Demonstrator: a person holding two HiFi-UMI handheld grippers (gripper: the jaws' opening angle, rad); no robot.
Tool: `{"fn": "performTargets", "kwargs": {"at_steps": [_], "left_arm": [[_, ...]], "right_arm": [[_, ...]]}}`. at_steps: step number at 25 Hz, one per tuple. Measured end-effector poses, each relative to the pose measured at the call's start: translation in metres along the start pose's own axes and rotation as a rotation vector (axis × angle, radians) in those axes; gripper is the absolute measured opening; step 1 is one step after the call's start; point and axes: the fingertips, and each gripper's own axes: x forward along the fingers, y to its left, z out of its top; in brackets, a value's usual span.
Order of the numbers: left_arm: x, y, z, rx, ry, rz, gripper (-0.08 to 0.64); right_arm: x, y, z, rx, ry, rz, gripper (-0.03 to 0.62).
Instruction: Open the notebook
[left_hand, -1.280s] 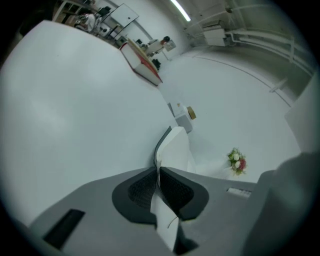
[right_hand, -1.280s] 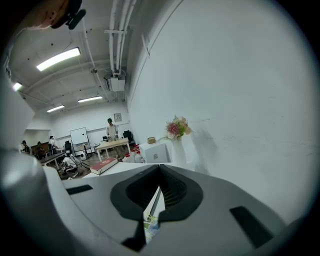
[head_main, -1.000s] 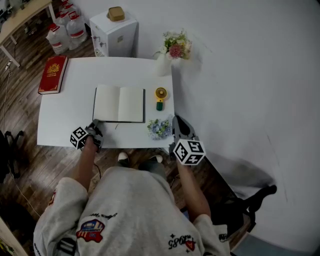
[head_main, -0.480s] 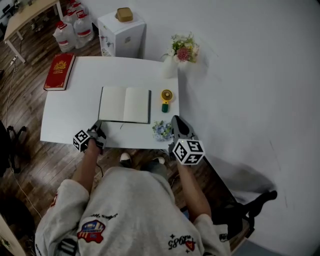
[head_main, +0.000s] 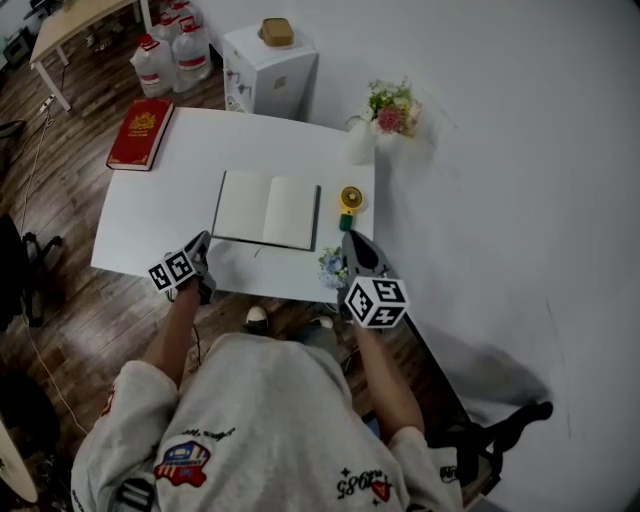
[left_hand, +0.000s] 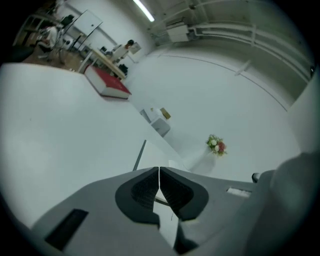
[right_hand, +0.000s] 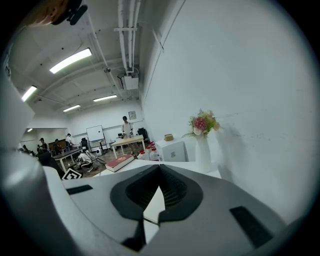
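Note:
The notebook (head_main: 265, 210) lies open on the white table (head_main: 150, 220), two blank cream pages up. My left gripper (head_main: 203, 243) hovers at the table's near edge, just left of and below the notebook's near left corner, with its jaws shut on nothing. In the left gripper view the left gripper (left_hand: 159, 171) shows its pads meeting, and the notebook's dark edge (left_hand: 139, 155) runs just beyond them. My right gripper (head_main: 351, 240) hangs beside the table's near right corner, apart from the notebook. In its own view the right gripper (right_hand: 160, 168) has its tips together and holds nothing.
A small blue flower bunch (head_main: 333, 265) sits by the right gripper, with a yellow and green gadget (head_main: 349, 203) behind it. A vase of flowers (head_main: 385, 115) stands at the far right corner. A red book (head_main: 140, 133) lies far left. A white cabinet (head_main: 270, 65) stands behind the table.
My left gripper has lifted and rolled, so its marker cube shows another face. The right gripper has drifted closer to the blue flower bunch. The notebook has stayed open.

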Motion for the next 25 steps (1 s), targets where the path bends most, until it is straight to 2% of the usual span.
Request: {"fn": "performTargets", "kwargs": {"at_steps": [5, 9, 16, 19, 25], "left_arm": [[-0.01, -0.034, 0.026, 0.362, -0.045, 0.056, 0.005], [-0.017, -0.066, 0.041, 0.567, -0.066, 0.054, 0.005], [-0.028, -0.134, 0.067, 0.782, -0.147, 0.006, 0.005], [-0.03, -0.168, 0.076, 0.832, -0.185, -0.042, 0.005], [-0.035, -0.214, 0.077, 0.905, -0.207, -0.11, 0.005]], "right_arm": [[0.01, 0.011, 0.003, -0.018, 0.002, 0.032, -0.008], [0.017, 0.021, 0.003, -0.028, 0.005, 0.055, -0.009], [0.026, 0.035, 0.012, -0.079, -0.023, 0.085, -0.009], [0.028, 0.041, 0.015, -0.103, -0.036, 0.106, -0.009], [0.026, 0.044, 0.023, -0.131, -0.06, 0.12, -0.009]]}}
